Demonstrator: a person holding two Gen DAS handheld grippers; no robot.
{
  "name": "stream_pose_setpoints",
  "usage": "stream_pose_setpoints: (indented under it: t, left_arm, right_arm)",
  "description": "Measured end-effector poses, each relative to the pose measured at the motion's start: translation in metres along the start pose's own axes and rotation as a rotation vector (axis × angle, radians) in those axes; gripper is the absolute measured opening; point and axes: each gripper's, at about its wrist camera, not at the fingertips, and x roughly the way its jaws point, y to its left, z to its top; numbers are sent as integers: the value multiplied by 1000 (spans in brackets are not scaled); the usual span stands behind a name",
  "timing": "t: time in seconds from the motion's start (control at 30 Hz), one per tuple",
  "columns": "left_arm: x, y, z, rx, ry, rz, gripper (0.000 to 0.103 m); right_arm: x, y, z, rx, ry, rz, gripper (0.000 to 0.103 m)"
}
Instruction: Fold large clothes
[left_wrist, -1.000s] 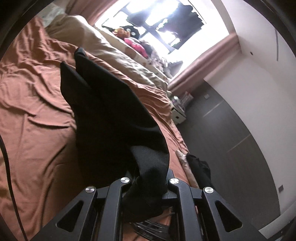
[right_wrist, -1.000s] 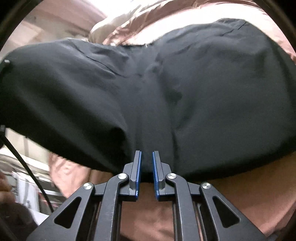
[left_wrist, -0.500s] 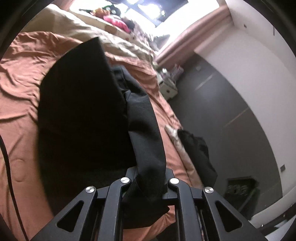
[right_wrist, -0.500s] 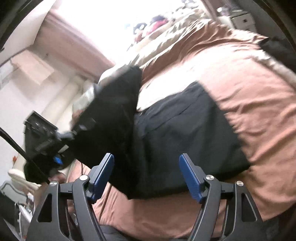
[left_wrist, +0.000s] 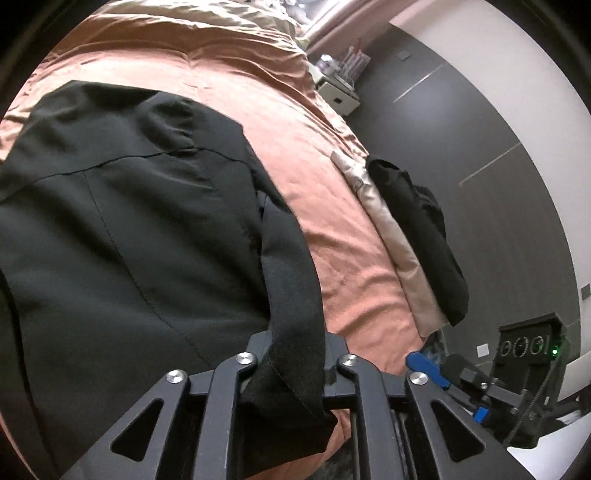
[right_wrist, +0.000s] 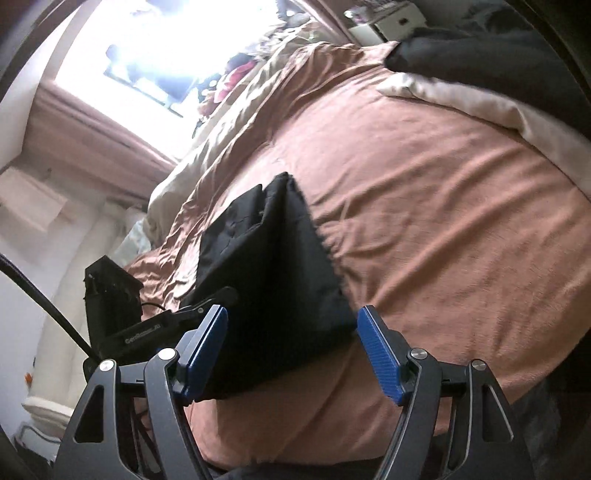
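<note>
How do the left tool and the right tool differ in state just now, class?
The left tool is shut on the black garment; the right tool is open and holds nothing. The left tool's blue pads are hidden by cloth; the right's show. Both share black frames, above the bed.

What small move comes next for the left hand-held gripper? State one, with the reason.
Probably open the left hand-held gripper and release. It is shut on an edge of the black woven garment, which already lies doubled on the rust-brown bedspread, and the right hand-held gripper is open and empty.
</note>
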Motion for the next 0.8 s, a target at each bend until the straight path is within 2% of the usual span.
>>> stream_pose_setpoints:
  t: [0.03,0.07,0.13,0.23,0.3,0.5,0.67,0.7,0.73,0.8]
  left_arm:
    - [0,-1,1,0,12,-8,29]
    - [0,-6,4,1,21,-23,35]
    - [-10,-9,7,14,23,-46,55]
    - [-42,-7,9,29,-38,-25,73]
    - [-67,2,9,30,-76,4,74]
    - [-120,50,1,-10,-120,111,74]
    - [-135,93,-18,-82,-123,187,74]
    - [-135,99,-21,-93,-121,212,74]
    - [-136,109,-27,-108,-120,258,74]
    - [-131,123,-37,-133,-111,305,74]
  right_arm:
    - [0,0,0,-1,5,4,72]
    - [4,3,0,-4,15,14,72]
    - [8,10,0,-13,27,29,72]
    - [22,23,-1,-34,54,55,72]
    - [36,28,-2,-59,74,63,72]
    - [70,52,-4,-114,126,61,72]
    - [90,63,-8,-136,122,4,71]
    - [92,62,-7,-144,97,-12,69]
    - [91,64,-6,-153,89,-19,48]
    - [92,60,-3,-159,78,-28,21]
